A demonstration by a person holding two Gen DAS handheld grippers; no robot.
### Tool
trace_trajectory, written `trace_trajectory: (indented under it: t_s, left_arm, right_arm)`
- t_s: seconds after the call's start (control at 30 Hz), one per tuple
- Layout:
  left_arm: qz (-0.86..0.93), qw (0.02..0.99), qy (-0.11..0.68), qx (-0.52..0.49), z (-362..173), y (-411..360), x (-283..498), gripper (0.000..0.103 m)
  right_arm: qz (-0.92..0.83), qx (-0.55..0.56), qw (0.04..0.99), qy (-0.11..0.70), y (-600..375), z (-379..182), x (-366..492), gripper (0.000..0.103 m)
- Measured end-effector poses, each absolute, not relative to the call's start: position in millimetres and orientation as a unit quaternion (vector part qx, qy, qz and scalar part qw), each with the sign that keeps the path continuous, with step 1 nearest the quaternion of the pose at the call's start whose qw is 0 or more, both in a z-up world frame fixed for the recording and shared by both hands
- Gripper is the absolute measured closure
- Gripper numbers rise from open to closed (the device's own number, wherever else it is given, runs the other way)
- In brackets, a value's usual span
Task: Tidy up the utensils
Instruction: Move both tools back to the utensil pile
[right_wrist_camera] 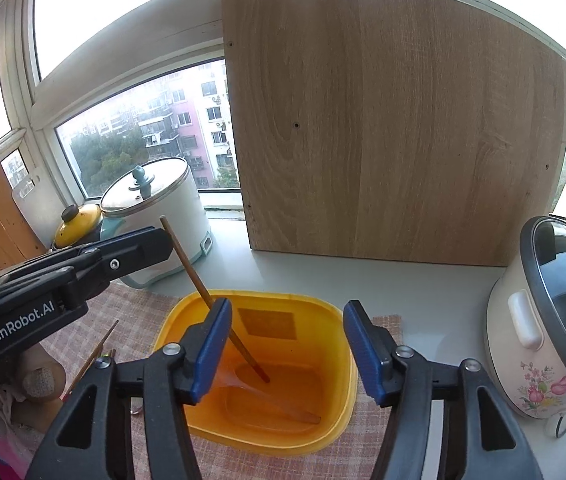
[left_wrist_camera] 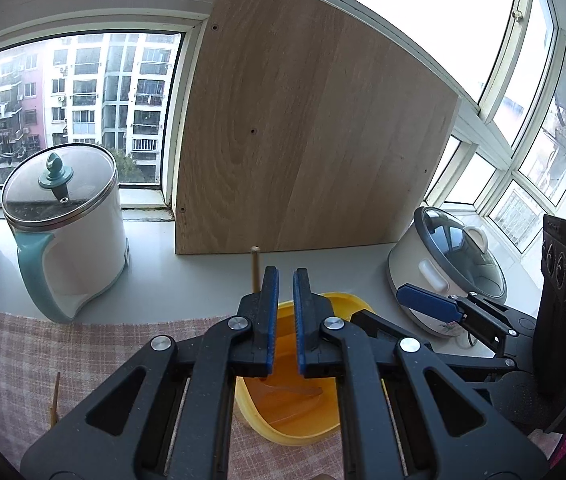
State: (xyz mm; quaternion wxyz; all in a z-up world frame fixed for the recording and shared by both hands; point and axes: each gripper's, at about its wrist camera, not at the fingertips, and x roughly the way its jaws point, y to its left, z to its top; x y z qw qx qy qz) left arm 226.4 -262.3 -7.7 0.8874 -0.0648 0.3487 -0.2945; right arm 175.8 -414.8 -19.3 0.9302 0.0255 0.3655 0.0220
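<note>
A yellow plastic bin (right_wrist_camera: 275, 296) stands on a checked cloth, right under both grippers. Inside it lies a wooden spoon (right_wrist_camera: 279, 398), and a wooden chopstick (right_wrist_camera: 199, 276) leans up out of the bin to the left. My right gripper (right_wrist_camera: 288, 307) hangs open over the bin, and the chopstick passes close behind its left finger with no pad pressing on it. My left gripper (left_wrist_camera: 285, 276) is shut with nothing seen between its pads, above the bin (left_wrist_camera: 349, 300). The chopstick's top (left_wrist_camera: 255, 268) pokes up just left of it. Loose chopsticks (right_wrist_camera: 95, 354) lie on the cloth.
A white kettle pot with a teal handle (left_wrist_camera: 71, 232) stands at the left, a flowered rice cooker (right_wrist_camera: 543, 320) at the right. A large wooden board (right_wrist_camera: 395, 128) leans on the window behind. A yellow-lidded pot (right_wrist_camera: 77, 224) sits far left.
</note>
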Motion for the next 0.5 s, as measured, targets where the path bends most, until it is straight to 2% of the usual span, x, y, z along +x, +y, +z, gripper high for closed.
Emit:
trace_trajectory:
  t_s: [0.27,0.4,0.5]
  left_arm:
    - [-0.310,0.879,0.358,-0.060,7,-213,208,0.098]
    - [-0.299,0.873,0.382,-0.053,2,-174,203,0.097]
    - [-0.274,0.879,0.389,-0.029,-6,-143,197,0.097]
  right_arm:
    - [0.001,0.025,0.938,0.345,-394,0,141,0.016]
    - [-0.002,0.029,0.940,0.341,-380,1,122,0.015]
    - [0.007,0.047,0.941,0.334,-371,-1,107,0.010]
